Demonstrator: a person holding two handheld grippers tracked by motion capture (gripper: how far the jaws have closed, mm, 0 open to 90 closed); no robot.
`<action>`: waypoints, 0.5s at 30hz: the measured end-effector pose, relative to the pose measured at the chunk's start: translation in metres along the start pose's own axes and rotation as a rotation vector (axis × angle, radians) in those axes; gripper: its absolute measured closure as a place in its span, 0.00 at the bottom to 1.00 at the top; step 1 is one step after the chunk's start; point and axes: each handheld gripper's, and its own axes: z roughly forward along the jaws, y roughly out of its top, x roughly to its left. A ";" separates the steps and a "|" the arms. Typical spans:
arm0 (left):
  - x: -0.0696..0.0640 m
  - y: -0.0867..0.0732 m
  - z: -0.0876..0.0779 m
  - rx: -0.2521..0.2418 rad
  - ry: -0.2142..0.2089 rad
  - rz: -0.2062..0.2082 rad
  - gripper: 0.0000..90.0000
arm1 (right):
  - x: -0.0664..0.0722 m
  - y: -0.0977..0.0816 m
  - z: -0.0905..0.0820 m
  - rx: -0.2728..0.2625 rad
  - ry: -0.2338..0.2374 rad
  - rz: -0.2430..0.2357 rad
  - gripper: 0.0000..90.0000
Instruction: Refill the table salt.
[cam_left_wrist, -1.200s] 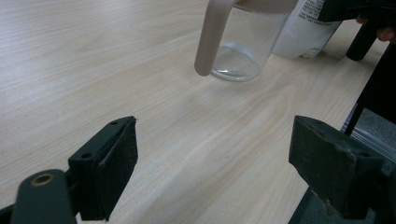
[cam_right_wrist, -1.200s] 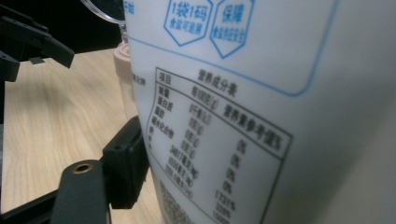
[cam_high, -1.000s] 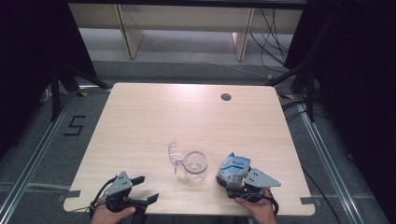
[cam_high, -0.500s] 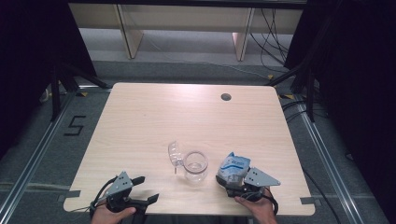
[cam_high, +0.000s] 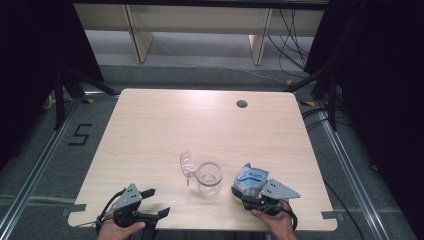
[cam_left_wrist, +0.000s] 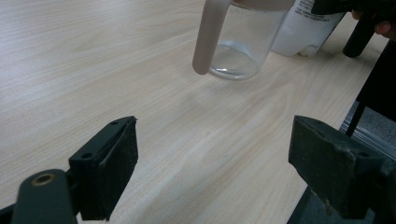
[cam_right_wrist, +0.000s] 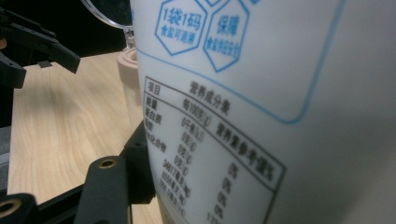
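Observation:
A clear glass jar (cam_high: 209, 178) stands near the table's front edge, its clear lid (cam_high: 187, 165) flipped open to the left. Just right of it stands a white bag with blue print (cam_high: 251, 179). My right gripper (cam_high: 248, 191) is around the bag's near side. Its jaws have just been closing with the bag between them. In the right gripper view the bag (cam_right_wrist: 257, 116) is very close and one black finger (cam_right_wrist: 135, 172) lies against it. My left gripper (cam_high: 157, 202) rests open at the front left. Its jaws (cam_left_wrist: 233, 163) hold nothing, and the jar (cam_left_wrist: 240, 46) stands ahead of them.
The light wooden table (cam_high: 200, 120) has a round cable hole (cam_high: 242, 104) at the back right. Behind it stand pale shelf legs (cam_high: 135, 35), with loose cables (cam_high: 295, 30) on the floor. Dark curtains hang at both sides, and a floor mark "5" (cam_high: 80, 135) lies at the left.

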 end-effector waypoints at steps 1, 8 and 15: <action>0.000 0.000 -0.001 0.006 -0.001 0.005 0.17 | 0.000 0.000 0.000 0.004 0.008 -0.001 0.46; 0.001 0.001 -0.001 0.005 -0.004 0.027 0.17 | -0.001 0.002 0.000 0.004 -0.003 -0.002 0.48; 0.000 0.000 0.000 0.000 0.003 0.009 0.17 | 0.000 0.005 -0.003 0.035 -0.040 0.005 0.48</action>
